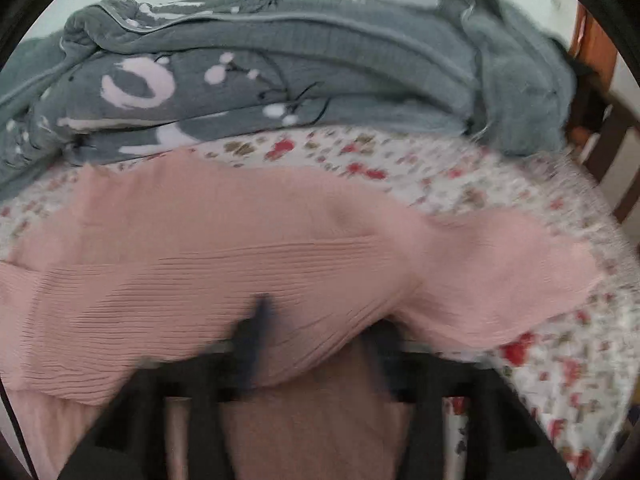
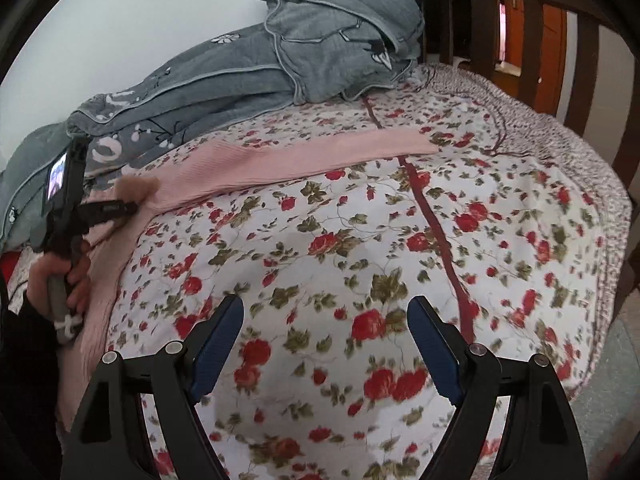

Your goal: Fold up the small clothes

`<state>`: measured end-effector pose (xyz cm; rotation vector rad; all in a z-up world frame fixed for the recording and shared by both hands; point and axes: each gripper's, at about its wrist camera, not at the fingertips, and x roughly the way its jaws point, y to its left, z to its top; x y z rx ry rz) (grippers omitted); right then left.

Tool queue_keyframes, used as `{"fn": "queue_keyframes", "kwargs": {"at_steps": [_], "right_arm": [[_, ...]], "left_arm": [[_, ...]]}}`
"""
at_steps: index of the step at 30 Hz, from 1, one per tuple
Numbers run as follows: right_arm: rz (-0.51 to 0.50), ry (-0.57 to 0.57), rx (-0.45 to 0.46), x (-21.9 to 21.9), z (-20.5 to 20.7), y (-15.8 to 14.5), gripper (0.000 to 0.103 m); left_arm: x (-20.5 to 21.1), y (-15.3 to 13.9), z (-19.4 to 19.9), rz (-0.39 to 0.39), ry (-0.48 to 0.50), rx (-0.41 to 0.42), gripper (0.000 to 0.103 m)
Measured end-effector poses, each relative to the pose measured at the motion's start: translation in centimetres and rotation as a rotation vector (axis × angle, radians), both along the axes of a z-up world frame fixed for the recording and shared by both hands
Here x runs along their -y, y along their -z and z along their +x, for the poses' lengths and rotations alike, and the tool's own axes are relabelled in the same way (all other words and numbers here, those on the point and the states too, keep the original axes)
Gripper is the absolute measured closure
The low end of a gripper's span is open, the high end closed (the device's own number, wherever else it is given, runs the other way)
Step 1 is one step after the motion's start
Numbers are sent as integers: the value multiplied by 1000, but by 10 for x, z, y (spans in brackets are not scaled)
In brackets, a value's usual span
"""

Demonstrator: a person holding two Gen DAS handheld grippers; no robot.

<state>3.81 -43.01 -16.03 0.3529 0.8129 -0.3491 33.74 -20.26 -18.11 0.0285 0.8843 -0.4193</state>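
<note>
A pink ribbed garment [image 1: 240,232] lies spread on the flowered bedsheet [image 1: 440,168]. In the right wrist view one long sleeve of the pink garment [image 2: 300,156] stretches toward the right. My left gripper [image 1: 320,320] sits low at the garment's near edge, blurred, with its jaws wide apart. Pink cloth drapes over and between the fingers [image 1: 256,340], and no pad presses on it. A hand holds the left gripper [image 2: 108,210] at the far left of the right wrist view. My right gripper [image 2: 324,320] hangs open over bare sheet [image 2: 320,240], apart from the garment.
Grey patterned blankets [image 1: 280,68] are piled along the wall behind the garment, and a grey blanket heap [image 2: 336,36] sits near the dark wooden bed frame [image 2: 520,20] at the right. The bed's edge curves away at the right.
</note>
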Motion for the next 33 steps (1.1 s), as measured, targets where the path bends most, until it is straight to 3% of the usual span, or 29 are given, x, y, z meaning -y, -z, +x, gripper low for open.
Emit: {"fn": "queue_keyframes", "kwargs": {"at_steps": [1,3,6,10,14,20,29,33], "right_arm": [[8,-11,8,3,6,0,19],[4,-28,27,8,21,-2,19],[-43,-23,52,18,46,-8,20],[-85,1,70,36,77,-8,42],[3,31,54,63,104,6,66],[127,96,45,99,130,28,66],[179,202,-12,135,148,37,67],[201,247,13,149,153,37,67]], "left_arm": [[-4,-2,-3,-40,-13,26,9],[-13,-5,-13,-109,-18,76,9],[-16,-6,-20,-152,-9,88,9],[-17,-4,-16,-171,-13,66,8],[-17,-2,-6,-186,3,42,8],[-19,-1,-5,-196,1,38,9],[-16,-1,-4,-189,6,38,8],[-17,-2,-5,-193,3,43,8]]}}
